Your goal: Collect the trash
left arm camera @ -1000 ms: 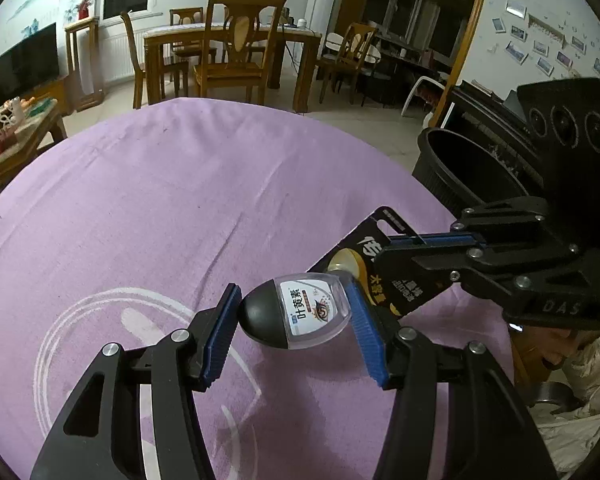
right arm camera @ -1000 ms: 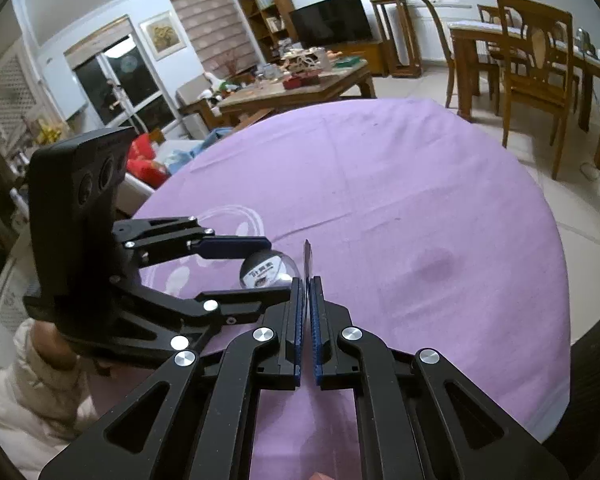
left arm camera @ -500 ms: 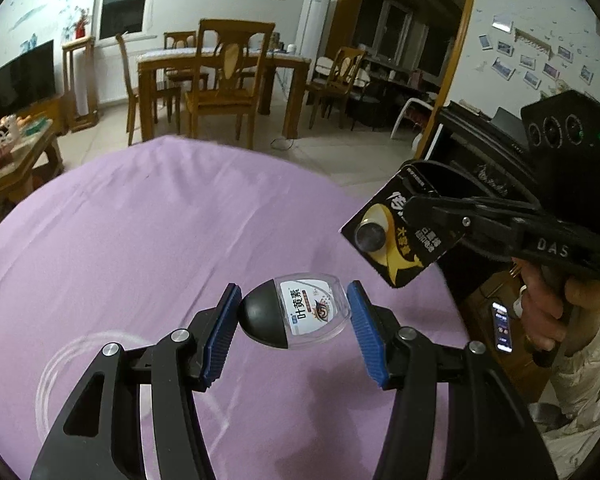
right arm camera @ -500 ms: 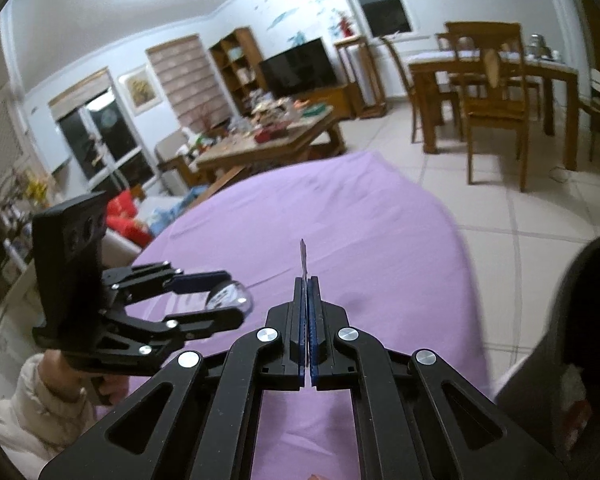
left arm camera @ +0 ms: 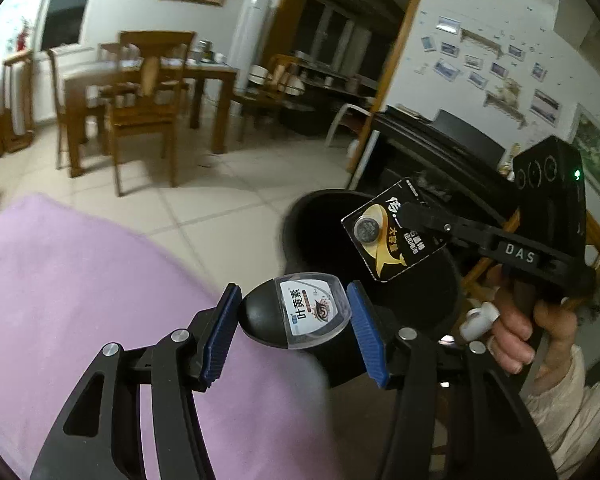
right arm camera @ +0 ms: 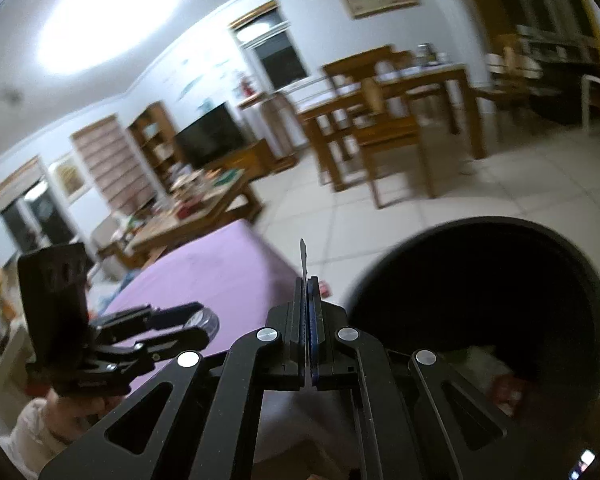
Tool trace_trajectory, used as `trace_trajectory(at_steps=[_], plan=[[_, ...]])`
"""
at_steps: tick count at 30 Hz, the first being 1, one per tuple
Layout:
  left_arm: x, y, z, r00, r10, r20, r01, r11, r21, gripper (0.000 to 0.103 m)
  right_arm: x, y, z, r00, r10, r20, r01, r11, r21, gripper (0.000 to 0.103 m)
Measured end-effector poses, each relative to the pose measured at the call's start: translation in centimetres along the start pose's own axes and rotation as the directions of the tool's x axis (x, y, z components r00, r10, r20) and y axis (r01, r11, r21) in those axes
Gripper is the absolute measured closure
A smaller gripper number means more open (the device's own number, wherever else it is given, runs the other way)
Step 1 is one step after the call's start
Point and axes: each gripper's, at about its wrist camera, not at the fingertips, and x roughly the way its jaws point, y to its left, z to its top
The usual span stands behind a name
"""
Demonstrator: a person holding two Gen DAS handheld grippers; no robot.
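**Both loads carried off the table toward the bin**

Nearest, in the left wrist view, the left gripper point(left arm camera: 294, 316) clamps a small eye-drop bottle point(left arm camera: 296, 312) crosswise between its blue pads point(left arm camera: 220, 336), dark cap toward the left pad, jaws about half spread around it. A second ago this bottle hung over the middle of the purple tablecloth point(left arm camera: 80, 300); it now sits past the cloth's edge, at the near rim of the black trash bin point(left arm camera: 300, 216). Just beyond, the right gripper point(left arm camera: 404, 210) pinches a black-and-gold battery card point(left arm camera: 388, 236) flat between fully closed jaws, and the card has moved from beside the bottle to over the bin's mouth. In the right wrist view the card point(right arm camera: 303, 256) shows edge-on above the closed right gripper point(right arm camera: 307, 300), the bin opening point(right arm camera: 480, 292) lying to its right.

Judged from this, transport is nearly done and release remains. The bin mouth is wide and unobstructed; the table edge lies close on the left, and the two grippers stand near each other. Farther off are tiled floor point(left arm camera: 220, 188) and wooden dining chairs point(left arm camera: 148, 108).
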Motion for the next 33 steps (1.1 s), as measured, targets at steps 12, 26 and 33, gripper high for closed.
trace_trajectory(at_steps=[12, 26, 33], plan=[[8.9, -5.4, 0.9, 0.989, -0.108, -0.100, 0.113, 0.992, 0.049, 0.049, -4.0, -11.0, -2.1, 0.992, -0.125, 0.029, 0.119, 0.981, 0.153, 0.101], [9.7, -6.7, 0.9, 0.996, -0.002, -0.086, 0.015, 0.990, 0.141, 0.006, -2.8, -13.6, -2.9, 0.987, -0.160, 0.033, 0.149, 0.966, 0.212, 0.044], [7.3, -4.9, 1.0, 0.998, -0.014, -0.063, 0.018, 0.997, 0.069, 0.006, -2.7, -12.2, -3.7, 0.988, -0.154, 0.029, 0.145, 0.969, 0.199, 0.044]])
